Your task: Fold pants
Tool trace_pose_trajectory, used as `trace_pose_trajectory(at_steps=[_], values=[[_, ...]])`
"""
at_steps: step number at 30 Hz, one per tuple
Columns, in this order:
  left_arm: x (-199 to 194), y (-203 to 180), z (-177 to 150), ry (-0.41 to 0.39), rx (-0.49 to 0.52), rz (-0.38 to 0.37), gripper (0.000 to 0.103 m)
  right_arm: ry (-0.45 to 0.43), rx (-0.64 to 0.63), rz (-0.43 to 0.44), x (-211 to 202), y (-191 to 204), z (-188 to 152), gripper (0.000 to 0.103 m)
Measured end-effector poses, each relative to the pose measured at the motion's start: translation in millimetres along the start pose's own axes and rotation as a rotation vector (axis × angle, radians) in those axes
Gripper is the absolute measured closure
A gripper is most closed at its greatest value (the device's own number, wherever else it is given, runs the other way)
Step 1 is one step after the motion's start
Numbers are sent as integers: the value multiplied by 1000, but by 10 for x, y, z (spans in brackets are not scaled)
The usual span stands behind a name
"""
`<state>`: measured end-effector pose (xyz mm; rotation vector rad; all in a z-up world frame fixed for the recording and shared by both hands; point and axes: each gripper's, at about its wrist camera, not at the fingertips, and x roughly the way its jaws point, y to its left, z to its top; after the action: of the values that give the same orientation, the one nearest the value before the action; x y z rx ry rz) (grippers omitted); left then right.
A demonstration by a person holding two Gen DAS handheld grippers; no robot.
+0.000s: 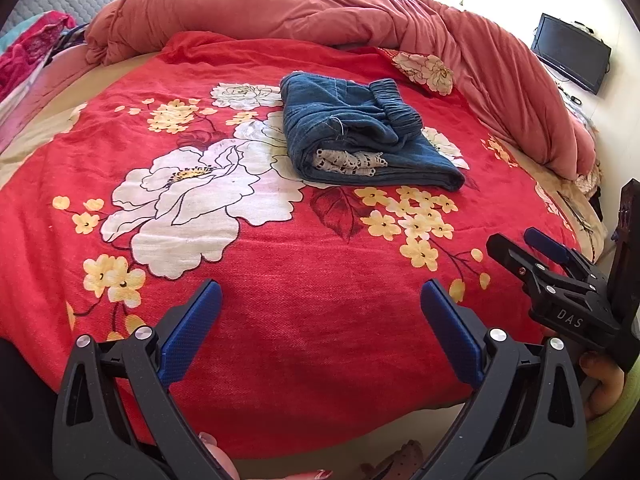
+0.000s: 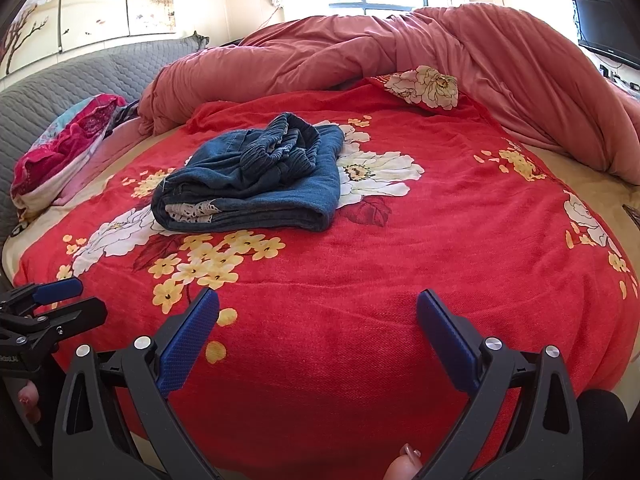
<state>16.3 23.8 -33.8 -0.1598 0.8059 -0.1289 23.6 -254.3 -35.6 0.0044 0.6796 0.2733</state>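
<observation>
The blue denim pants (image 1: 360, 136) lie folded into a compact bundle on the red floral blanket (image 1: 280, 300), with the elastic waistband on top and white lace trim at the near edge. They also show in the right wrist view (image 2: 256, 184). My left gripper (image 1: 320, 296) is open and empty, held back near the bed's front edge, well short of the pants. My right gripper (image 2: 318, 304) is open and empty too, beside the left one. The right gripper also shows in the left wrist view (image 1: 528, 248), and the left gripper shows in the right wrist view (image 2: 68, 298).
A bunched pink duvet (image 1: 360, 12) runs along the far and right sides of the bed. A pink and teal cloth pile (image 2: 64, 152) lies at the left by the grey padded headboard (image 2: 60, 80). A dark TV (image 1: 572, 52) stands at the right wall.
</observation>
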Motion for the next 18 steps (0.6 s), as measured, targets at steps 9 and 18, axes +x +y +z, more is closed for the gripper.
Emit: trace_pose_trajectory(at_steps=[9,18], values=[[-1,8,-10,3,2,-6,9,3,-3,-7,18,-7,0,5],[-51,122,48,-13,-21,11,9,0,28,-33,-24,-121,72,5]])
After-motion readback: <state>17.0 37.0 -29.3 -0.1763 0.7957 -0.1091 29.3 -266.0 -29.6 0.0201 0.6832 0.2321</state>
